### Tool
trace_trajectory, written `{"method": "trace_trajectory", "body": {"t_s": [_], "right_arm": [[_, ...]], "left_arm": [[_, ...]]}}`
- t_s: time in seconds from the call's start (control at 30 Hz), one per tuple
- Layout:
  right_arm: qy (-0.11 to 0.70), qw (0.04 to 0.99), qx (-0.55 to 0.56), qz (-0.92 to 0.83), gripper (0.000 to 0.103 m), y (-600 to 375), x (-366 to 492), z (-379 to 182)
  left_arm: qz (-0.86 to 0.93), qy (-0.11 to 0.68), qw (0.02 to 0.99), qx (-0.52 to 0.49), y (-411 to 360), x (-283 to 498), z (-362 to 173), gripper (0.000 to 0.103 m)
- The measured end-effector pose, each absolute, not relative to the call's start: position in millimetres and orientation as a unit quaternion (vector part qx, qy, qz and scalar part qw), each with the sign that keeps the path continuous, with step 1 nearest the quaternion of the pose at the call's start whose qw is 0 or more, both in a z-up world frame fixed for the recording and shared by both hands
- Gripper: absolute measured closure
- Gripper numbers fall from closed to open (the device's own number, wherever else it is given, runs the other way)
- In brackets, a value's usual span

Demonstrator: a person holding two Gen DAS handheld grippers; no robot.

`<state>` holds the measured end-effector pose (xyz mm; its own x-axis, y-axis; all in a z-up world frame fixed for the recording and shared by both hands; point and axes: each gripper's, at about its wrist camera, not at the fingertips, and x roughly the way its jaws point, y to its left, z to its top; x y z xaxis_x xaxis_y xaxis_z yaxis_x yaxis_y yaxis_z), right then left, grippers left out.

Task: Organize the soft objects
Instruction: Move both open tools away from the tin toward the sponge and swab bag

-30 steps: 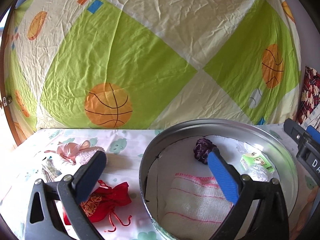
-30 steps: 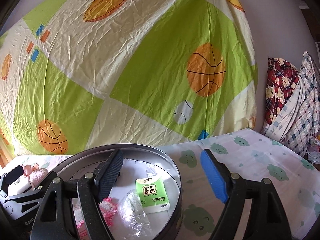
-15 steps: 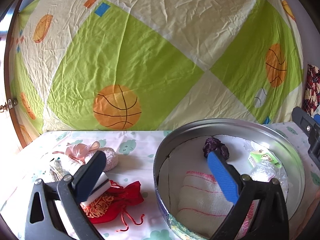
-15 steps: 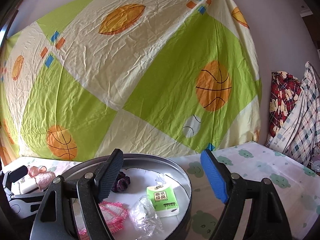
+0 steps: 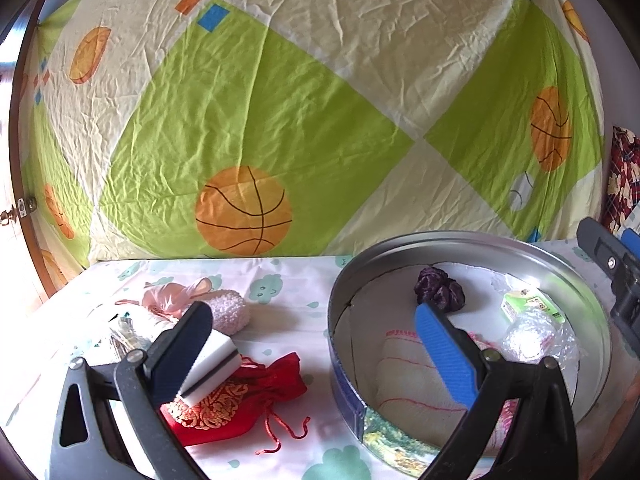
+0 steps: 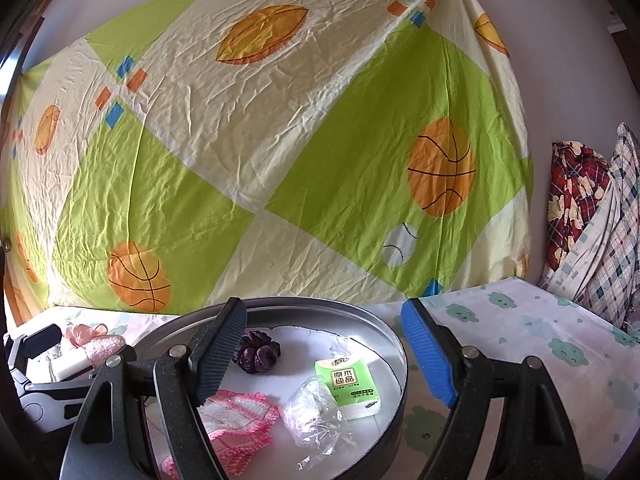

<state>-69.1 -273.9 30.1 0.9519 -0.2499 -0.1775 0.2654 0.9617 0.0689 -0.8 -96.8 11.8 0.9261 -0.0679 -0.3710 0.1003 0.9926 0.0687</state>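
Left claw (image 5: 316,344), left wrist view: jaws spread wide, holding nothing; the black finger is over the items on the counter and the blue finger is over the round metal tin (image 5: 592,296). A white rectangular sponge with a dark stripe (image 5: 212,368) lies just beside the black finger, long axis running diagonally from near left to far right; contact cannot be determined. It rests partly on a red drawstring pouch with gold embroidery (image 5: 248,396), whose neck points right toward the tin. Behind these lie a pink fluffy puff (image 5: 230,306) and a pink satin pouch (image 5: 168,300). Inside the tin: a white knitted cloth with pink stripes (image 5: 408,376), a dark purple scrunchie (image 5: 440,290), a green tissue packet (image 5: 528,306) and a crumpled clear plastic bag (image 5: 536,338).

Right claw (image 6: 324,348), right wrist view: jaws spread wide, empty, above the tin's right half. The packet lies flat with its long axis pointing away from the camera. The cloud-printed counter cover (image 6: 540,332) extends to the right.
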Motion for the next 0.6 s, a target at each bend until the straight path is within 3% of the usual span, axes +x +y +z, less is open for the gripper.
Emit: {"method": "trace_trajectory", "body": {"t_s": [0.6], "right_arm": [[0.045,0.981,0.056,-0.179,0.022,-258,-98,36]], "left_arm": [[-0.034,0.195,0.980,0.026,-45,0,10,0.000]]}}
